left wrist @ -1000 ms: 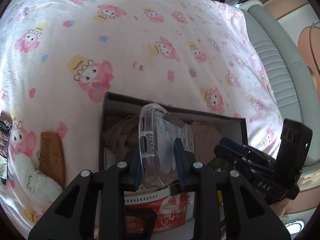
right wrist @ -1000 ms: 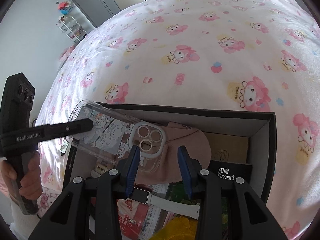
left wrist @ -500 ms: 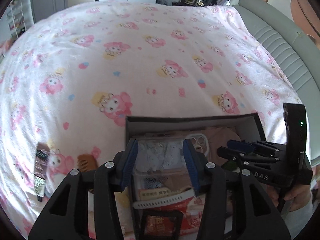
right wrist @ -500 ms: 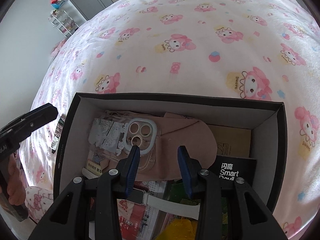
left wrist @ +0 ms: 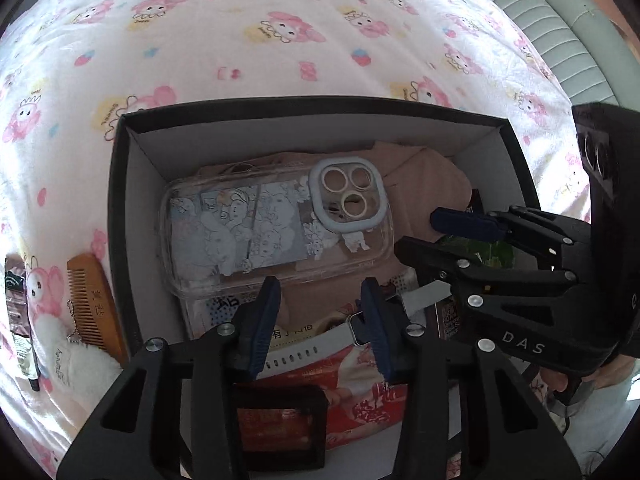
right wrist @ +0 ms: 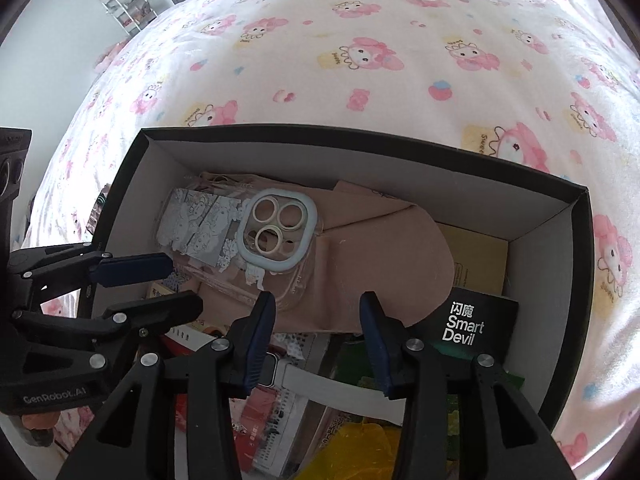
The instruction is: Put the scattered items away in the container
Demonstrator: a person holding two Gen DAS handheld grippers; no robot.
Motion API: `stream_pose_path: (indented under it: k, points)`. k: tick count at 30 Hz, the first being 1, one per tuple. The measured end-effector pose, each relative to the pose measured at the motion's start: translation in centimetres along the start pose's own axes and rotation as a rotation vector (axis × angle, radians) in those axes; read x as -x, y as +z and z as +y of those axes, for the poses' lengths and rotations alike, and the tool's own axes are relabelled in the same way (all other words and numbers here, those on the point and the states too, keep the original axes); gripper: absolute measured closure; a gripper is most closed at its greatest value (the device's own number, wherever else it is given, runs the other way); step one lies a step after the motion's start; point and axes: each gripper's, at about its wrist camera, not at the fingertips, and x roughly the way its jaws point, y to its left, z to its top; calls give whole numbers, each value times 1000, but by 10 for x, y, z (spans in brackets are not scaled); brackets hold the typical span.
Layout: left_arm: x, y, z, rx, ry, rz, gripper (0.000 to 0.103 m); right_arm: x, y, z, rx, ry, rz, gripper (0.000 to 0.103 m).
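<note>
While both tongs gape empty, left (left wrist: 320, 312) closing, right (right wrist: 316, 324) opening, the phone case (left wrist: 276, 228) lies just beyond in the box (left wrist: 120, 216)

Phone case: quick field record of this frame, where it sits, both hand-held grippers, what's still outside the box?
phone case: clear, lying flat in black box on a beige cloth
left hand-held gripper: above box, jaws closing, nothing between them
right hand-held gripper: above box, jaws opening, nothing between them
still outside: wooden comb, dark sachet, on the bedspread left of box
</note>
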Motion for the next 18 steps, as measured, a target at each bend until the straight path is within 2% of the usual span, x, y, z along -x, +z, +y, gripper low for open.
stream_pose_path:
  k: [3, 5, 13, 18]
  points:
    - [-9, 1, -7, -27, 48, 17, 61, 2, 0, -1, -3, -5, -9, 63]
    - [-17, 1, -4, -13, 43, 35, 61, 3, 0, -1, -1, -11, -12, 63]
    - [-17, 8, 0, 25, 20, -1, 61, -2, 0, -1, 8, -21, 7, 62]
    - [-12, 10, 11, 71, -41, 2, 61, -5, 0, 1, 31, -60, 6, 62]
